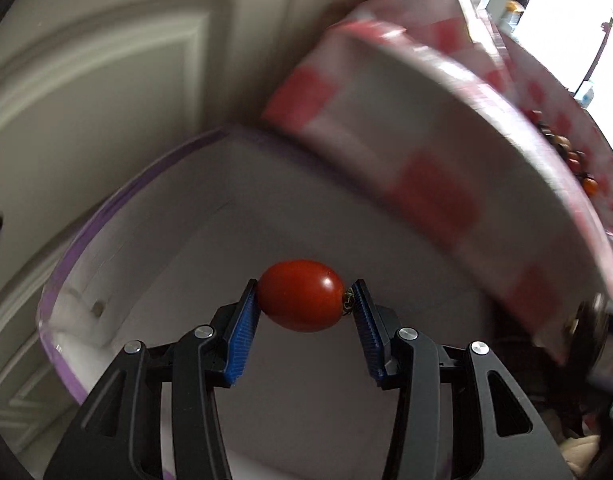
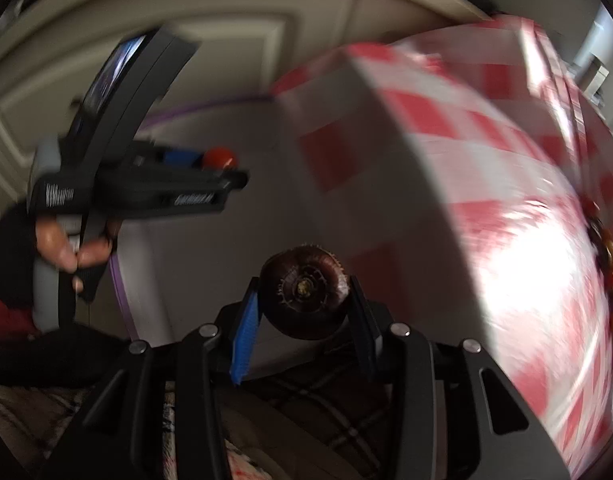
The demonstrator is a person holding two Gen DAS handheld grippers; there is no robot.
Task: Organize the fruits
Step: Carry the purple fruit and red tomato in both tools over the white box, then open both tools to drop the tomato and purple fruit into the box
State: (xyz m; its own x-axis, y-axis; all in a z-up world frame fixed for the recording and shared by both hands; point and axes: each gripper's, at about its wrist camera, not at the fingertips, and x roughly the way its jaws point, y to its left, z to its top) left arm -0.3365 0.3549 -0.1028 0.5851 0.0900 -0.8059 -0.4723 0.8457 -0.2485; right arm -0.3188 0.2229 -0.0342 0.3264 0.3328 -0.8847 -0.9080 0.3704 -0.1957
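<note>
Two grippers: you have one fruit pinched in each, both over the same white container.
Left gripper [image 1: 304, 300]: your blue pads [image 1: 242, 332] press on the two ends of a red cherry tomato [image 1: 300, 295]; its stem end sits against the pad at 3 o'clock.
Right gripper [image 2: 304, 294]: your fingers clamp a dark reddish-brown round fruit [image 2: 304, 292], seen end-on with a pale centre; what kind of fruit it is cannot be told.
White container [image 1: 154, 240]: it has a purple rim and lies below the tomato; its lower edge is cut off behind your gripper body.
Checked cloth [image 1: 426, 184]: red-and-white, draped over a table edge from 12 to 4 o'clock of the tomato, smeared by motion blur.
Remaining fruits [image 1: 578, 160]: a small row of red, orange and dark pieces on the cloth at 2 o'clock, too small and blurred to count.
Only in the right wrist view: your left hand [image 2: 72, 246] wrapped on the other gripper's handle at 9 o'clock, that gripper [image 2: 202, 158] side-on with its tomato [image 2: 219, 157] at the tip, and a plaid fabric [image 2: 322, 392] below your fingers.
Only in the left wrist view: the tomato's green stem [image 1: 348, 299], sharp.
Background: a panelled cream door [image 1: 106, 80], blurred in both views.
</note>
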